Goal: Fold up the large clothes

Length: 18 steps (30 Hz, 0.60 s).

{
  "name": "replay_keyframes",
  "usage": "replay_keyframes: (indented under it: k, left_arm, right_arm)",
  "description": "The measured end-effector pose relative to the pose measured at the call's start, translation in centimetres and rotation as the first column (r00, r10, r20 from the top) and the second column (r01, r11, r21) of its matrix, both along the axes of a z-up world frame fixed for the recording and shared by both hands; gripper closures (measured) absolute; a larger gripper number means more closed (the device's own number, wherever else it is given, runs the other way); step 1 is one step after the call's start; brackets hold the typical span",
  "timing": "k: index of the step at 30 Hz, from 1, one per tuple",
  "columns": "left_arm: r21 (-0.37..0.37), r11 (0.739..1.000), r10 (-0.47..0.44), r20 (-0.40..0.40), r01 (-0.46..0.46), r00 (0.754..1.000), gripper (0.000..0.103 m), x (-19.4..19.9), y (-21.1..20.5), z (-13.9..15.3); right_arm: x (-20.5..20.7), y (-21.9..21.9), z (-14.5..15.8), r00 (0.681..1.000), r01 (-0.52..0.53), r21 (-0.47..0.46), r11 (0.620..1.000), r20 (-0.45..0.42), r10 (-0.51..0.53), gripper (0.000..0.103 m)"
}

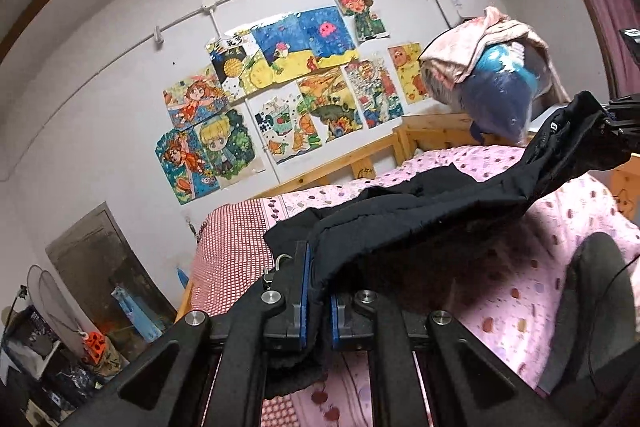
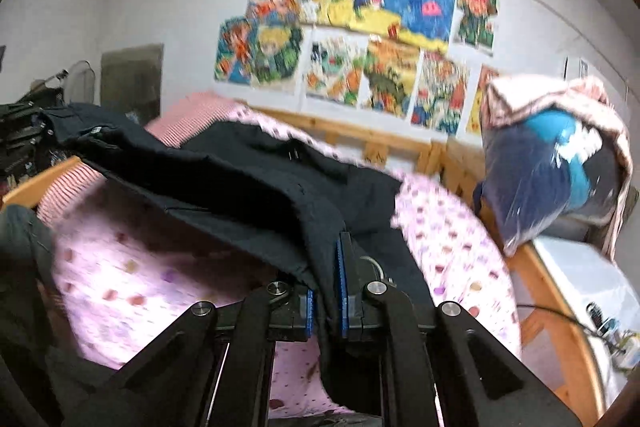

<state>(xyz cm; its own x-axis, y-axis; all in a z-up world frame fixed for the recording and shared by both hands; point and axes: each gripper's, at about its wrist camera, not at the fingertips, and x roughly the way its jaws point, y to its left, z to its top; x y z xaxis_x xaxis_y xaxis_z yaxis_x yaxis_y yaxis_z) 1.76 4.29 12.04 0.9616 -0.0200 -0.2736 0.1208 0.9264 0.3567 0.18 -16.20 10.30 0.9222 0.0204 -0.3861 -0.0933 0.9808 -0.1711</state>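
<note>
Pink dotted bed under a drawing-covered wall — black garment stretched above it.
Left gripper and right gripper each have jaws clamped on the garment's edge; right view blurred, garment's shape unclear.

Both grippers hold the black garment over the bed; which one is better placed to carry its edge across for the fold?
Probably neither: left gripper and right gripper each pinch the black garment equally.
</note>
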Motion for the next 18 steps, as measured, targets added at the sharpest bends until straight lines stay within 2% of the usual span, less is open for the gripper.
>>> replay_keyframes:
  k: [3, 8, 11, 18]
  left_arm:
    - [-0.005, 1.0, -0.014, -0.031, 0.014, 0.999, 0.095, -0.6, 0.5, 1.0]
    - [-0.077, 0.997, -0.026, -0.083, 0.019, 0.996, 0.095, 1.2, 1.5, 2.0]
    - [-0.122, 0.992, -0.033, -0.096, 0.021, 0.995, 0.095, 2.4, 1.9, 2.6]
    - [-0.197, 0.98, -0.045, -0.112, 0.022, 0.993, 0.095, 5.4, 2.6, 4.2]
  right_arm:
    - [-2.7, 0.6, 2.3, 1.0, -0.027, 0.02, 0.999, 0.01, 0.027, 0.095]
    - [-4.5, 0.7, 4.0, 0.999, -0.05, 0.043, 0.998, -0.007, 0.05, 0.095]
    - [-3.4, 0.5, 4.2, 0.999, -0.049, 0.035, 0.998, -0.004, 0.049, 0.095]
    - [0.9, -0.6, 5.0, 0.998, -0.058, 0.138, 0.989, 0.022, 0.055, 0.095]
